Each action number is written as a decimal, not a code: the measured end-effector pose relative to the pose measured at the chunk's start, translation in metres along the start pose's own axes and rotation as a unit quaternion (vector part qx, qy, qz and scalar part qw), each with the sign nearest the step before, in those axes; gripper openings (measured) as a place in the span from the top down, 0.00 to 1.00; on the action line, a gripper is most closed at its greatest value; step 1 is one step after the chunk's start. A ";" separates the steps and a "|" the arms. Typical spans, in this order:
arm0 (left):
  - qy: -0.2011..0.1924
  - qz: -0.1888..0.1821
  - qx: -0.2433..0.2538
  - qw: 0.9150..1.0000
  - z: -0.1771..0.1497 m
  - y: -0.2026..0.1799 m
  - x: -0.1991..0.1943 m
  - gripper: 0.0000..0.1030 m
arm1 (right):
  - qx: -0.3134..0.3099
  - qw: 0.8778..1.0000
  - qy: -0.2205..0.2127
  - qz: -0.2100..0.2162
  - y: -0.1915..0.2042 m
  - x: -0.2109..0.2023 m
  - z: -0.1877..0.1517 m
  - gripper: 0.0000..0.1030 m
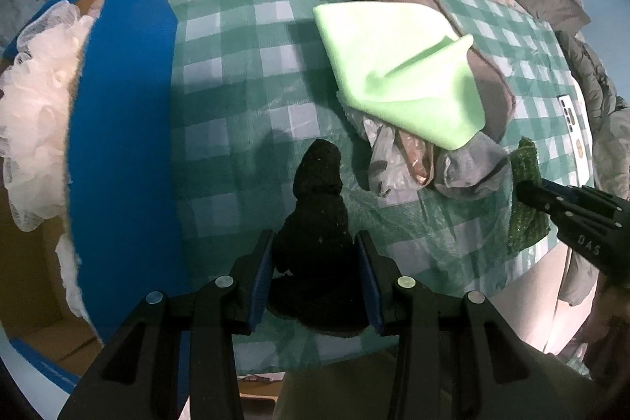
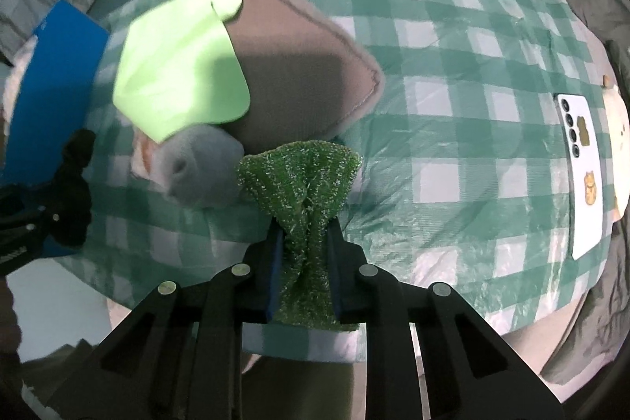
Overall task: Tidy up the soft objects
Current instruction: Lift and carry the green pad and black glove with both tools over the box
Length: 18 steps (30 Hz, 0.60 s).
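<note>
A large brown cushion (image 2: 307, 73) lies on the green-checked worktop (image 2: 453, 65) with a pale green cloth (image 2: 177, 65) draped over it and a grey sock (image 2: 201, 160) at its near edge. The right hand-held gripper (image 2: 305, 250) pinches a glittery green scouring cloth (image 2: 301, 180), bunched between its pads. The left hand-held gripper (image 1: 315, 270) clamps a fuzzy black sock (image 1: 315, 223) above the worktop, beside the blue box (image 1: 122, 128).

Open checked cloth (image 2: 453, 105) right of the pile — blue box wall (image 1: 122, 152) hard left.
</note>
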State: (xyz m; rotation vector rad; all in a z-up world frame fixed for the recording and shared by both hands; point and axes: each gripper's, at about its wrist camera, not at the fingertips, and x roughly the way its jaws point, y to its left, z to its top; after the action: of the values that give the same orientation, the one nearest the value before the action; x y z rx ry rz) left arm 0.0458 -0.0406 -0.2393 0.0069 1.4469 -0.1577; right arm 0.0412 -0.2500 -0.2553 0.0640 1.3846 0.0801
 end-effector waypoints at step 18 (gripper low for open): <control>-0.053 -0.009 -0.001 0.999 0.007 -0.002 -0.054 0.60 | -0.004 0.998 -0.051 0.040 -0.003 -0.063 0.007 0.83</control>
State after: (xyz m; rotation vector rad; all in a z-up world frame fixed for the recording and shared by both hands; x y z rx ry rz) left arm 0.0460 -0.0381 -0.1849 -0.0154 1.3421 -0.1698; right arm 0.0370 -0.2586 -0.1928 0.1156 1.2804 0.1467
